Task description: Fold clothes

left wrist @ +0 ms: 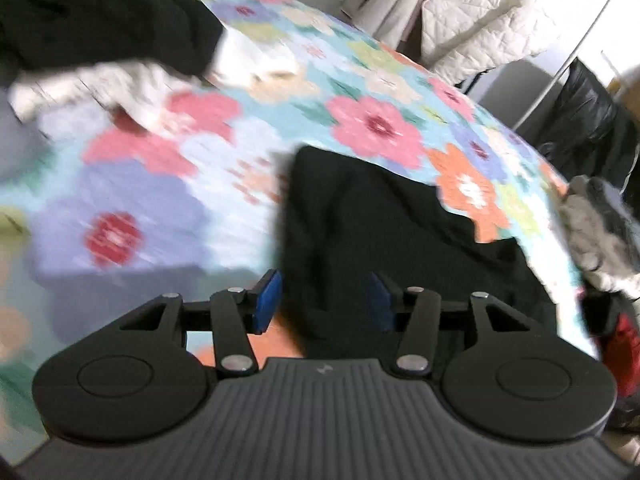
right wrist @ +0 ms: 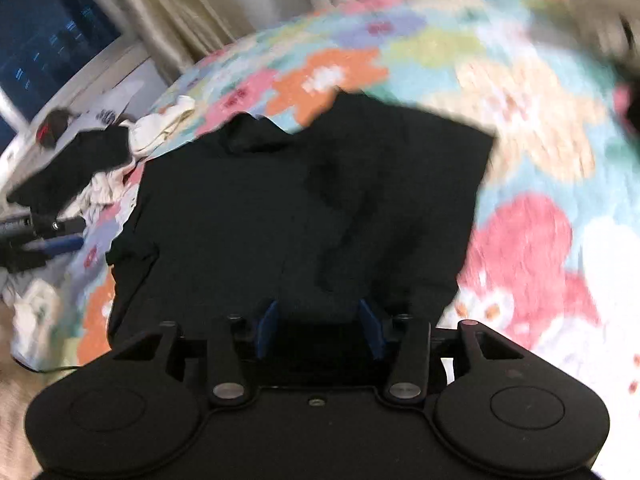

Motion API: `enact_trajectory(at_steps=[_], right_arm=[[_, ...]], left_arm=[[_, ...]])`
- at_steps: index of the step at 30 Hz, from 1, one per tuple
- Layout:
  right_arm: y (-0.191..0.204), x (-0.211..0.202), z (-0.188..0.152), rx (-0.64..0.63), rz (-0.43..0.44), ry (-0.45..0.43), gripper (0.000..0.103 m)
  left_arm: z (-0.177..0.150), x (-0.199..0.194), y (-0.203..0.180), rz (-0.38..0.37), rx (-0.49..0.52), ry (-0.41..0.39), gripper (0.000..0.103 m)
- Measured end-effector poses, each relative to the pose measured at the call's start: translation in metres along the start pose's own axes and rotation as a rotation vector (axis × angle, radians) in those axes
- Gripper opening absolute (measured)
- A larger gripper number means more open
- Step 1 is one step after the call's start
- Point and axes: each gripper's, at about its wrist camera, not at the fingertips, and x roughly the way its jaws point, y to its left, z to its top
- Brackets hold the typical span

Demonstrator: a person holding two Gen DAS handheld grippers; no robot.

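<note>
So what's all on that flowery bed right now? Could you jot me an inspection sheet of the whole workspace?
Surface: flowered bedspread, blurred by motion.
Job's things: black garment spread flat on the bedspread, partly folded at most.
Clutter: pile of dark and white clothes at the far side; more heaped clothes at the bed's edge.
Grippers: left gripper open, jaws apart over the garment's edge; right gripper open above the garment; neither clamps cloth.
Cables: thin dark cable near the bed's corner.
Surroundings: white quilted jacket hanging, curtains, dark window.
</note>
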Motion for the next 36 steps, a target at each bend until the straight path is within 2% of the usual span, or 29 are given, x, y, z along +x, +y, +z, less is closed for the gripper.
enact_trajectory(at_steps=[2,3,5,8,11,13,14,17,20,23,25,26,28,29,31,33,34,36], right_arm=[[0.018,-0.017,0.005,-0.062,-0.028,-0.09,0.051],[0.029,-0.024,0.006,-0.091,-0.034,-0.128,0.051],[0.057,-0.03,0.007,-0.154,-0.008,-0.173,0.051],[0.1,-0.014,0.011,-0.245,0.085,-0.144,0.051],[0.139,0.013,0.008,-0.343,0.137,-0.081,0.052],[0.154,0.032,0.005,-0.387,0.152,-0.042,0.053],[0.158,0.043,0.004,-0.397,0.153,-0.024,0.054],[0.154,0.07,0.001,-0.356,0.157,0.03,0.054],[0.145,0.092,-0.003,-0.232,0.23,0.063,0.054],[0.143,0.108,-0.004,-0.183,0.272,0.053,0.054],[0.154,0.107,-0.01,-0.277,0.264,0.045,0.04],[0.159,0.106,-0.014,-0.334,0.252,0.042,0.025],[0.171,0.097,-0.024,-0.454,0.206,0.034,0.009],[0.172,0.094,-0.026,-0.452,0.216,0.035,0.005],[0.168,0.088,-0.027,-0.415,0.238,0.026,0.005],[0.166,0.084,-0.03,-0.405,0.24,0.018,0.005],[0.165,0.081,-0.031,-0.392,0.255,0.016,0.005],[0.164,0.077,-0.033,-0.367,0.303,0.02,0.005]], left_arm=[[0.001,0.002,0.007,0.086,0.05,-0.004,0.049],[0.003,0.007,0.013,0.091,0.039,-0.002,0.049],[0.009,0.023,0.029,0.012,-0.08,0.007,0.049],[0.021,0.055,0.043,-0.09,-0.206,0.044,0.049],[0.034,0.08,0.036,-0.112,-0.135,0.053,0.048],[0.035,0.09,0.032,-0.167,-0.076,0.058,0.011],[0.034,0.093,0.031,-0.2,-0.066,0.062,0.0],[0.031,0.089,0.016,-0.306,-0.023,0.041,0.0],[0.033,0.08,-0.01,-0.351,0.083,-0.008,0.0],[0.027,0.088,-0.038,-0.412,0.173,0.025,0.0],[0.015,0.101,-0.057,-0.449,0.239,0.107,0.0],[0.007,0.105,-0.068,-0.45,0.299,0.137,0.0],[-0.005,0.107,-0.088,-0.429,0.429,0.176,0.001],[-0.006,0.102,-0.091,-0.439,0.451,0.176,0.002],[0.006,0.085,-0.083,-0.481,0.401,0.121,0.003],[0.025,0.066,-0.06,-0.482,0.295,0.025,0.013],[0.031,0.06,-0.048,-0.445,0.258,-0.019,0.019],[0.037,0.056,-0.025,-0.338,0.198,-0.083,0.045]])
